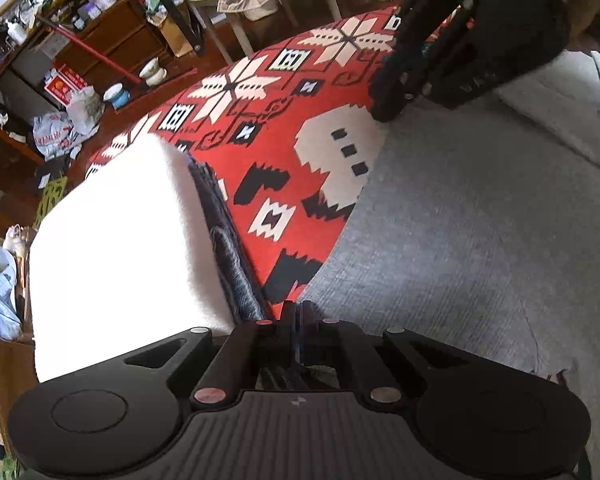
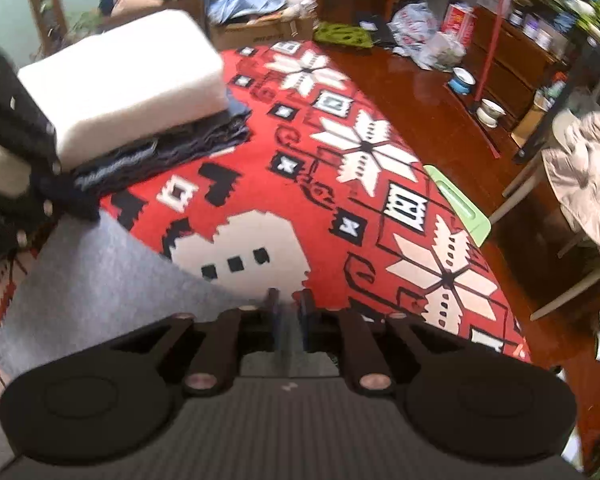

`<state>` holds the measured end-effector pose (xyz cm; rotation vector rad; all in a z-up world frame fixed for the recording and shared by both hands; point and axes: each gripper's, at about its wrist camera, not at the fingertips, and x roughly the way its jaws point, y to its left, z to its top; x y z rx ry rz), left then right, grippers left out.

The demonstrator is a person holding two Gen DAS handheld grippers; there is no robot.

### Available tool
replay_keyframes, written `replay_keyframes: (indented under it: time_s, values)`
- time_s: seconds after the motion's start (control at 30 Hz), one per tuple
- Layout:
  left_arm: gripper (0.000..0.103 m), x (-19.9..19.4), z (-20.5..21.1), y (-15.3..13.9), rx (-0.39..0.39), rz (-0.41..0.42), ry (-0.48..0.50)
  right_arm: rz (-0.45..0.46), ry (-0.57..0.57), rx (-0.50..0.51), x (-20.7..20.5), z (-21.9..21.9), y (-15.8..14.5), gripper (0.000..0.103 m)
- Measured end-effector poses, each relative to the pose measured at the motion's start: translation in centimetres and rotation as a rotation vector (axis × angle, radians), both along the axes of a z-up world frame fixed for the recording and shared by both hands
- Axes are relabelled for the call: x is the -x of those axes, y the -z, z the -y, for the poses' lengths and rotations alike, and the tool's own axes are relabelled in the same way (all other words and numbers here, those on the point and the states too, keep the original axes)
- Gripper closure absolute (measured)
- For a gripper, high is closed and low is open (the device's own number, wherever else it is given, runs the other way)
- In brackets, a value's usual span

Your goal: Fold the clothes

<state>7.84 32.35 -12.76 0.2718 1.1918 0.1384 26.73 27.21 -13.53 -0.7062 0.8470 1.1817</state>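
Jaws of the left gripper (image 1: 298, 310) stand almost shut, the two dark fingers close together at the edge of a grey garment (image 1: 460, 240); whether a fold of the cloth is pinched between them cannot be told, as the tips hide the spot. Jaws of the right gripper (image 2: 290, 300) stand a narrow gap apart, with grey cloth showing in the gap at the garment's other corner; whether the pads press on it is not clear.

Seen from the left wrist, the right gripper reaches down from the upper right, its tip at the far edge of the garment. Seen from the right wrist, the left gripper enters from the left, its tip at the garment's upper corner.

The grey garment lies flat on a red patterned cover (image 2: 340, 184) with white star shapes and black marks, and it overlaps a white figure with three black squares. Farther along the cover, a white foam block (image 2: 124, 80) sits on a stack of dark folded clothes (image 2: 172, 144). A pale green board (image 2: 460, 204) lies at the cover's edge, beside the brown wooden floor (image 2: 412, 96).
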Motion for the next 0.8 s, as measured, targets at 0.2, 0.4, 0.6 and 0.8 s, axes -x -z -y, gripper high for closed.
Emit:
replay_keyframes:
  time_s: [0.2,0.4,0.6,0.8]
  values:
    - [0.084,0.2,-0.4,-1.0,0.066,0.061,-0.092,-0.171,0.165,-0.202,-2.2,3.4,-3.5,0.069]
    - [0.067,0.0,1.4,-3.6,0.047,0.127,-0.062,-0.192,0.388,-0.263,-2.1,10.2,-6.7,0.063]
    - [0.089,-2.9,4.3,-5.0,0.117,0.167,0.053,-0.167,0.542,-0.195,1.3,17.2,-7.0,0.089]
    - [0.091,-8.7,6.5,-3.2,0.181,0.159,0.097,-0.184,0.597,-0.197,2.8,19.6,-5.7,0.087]
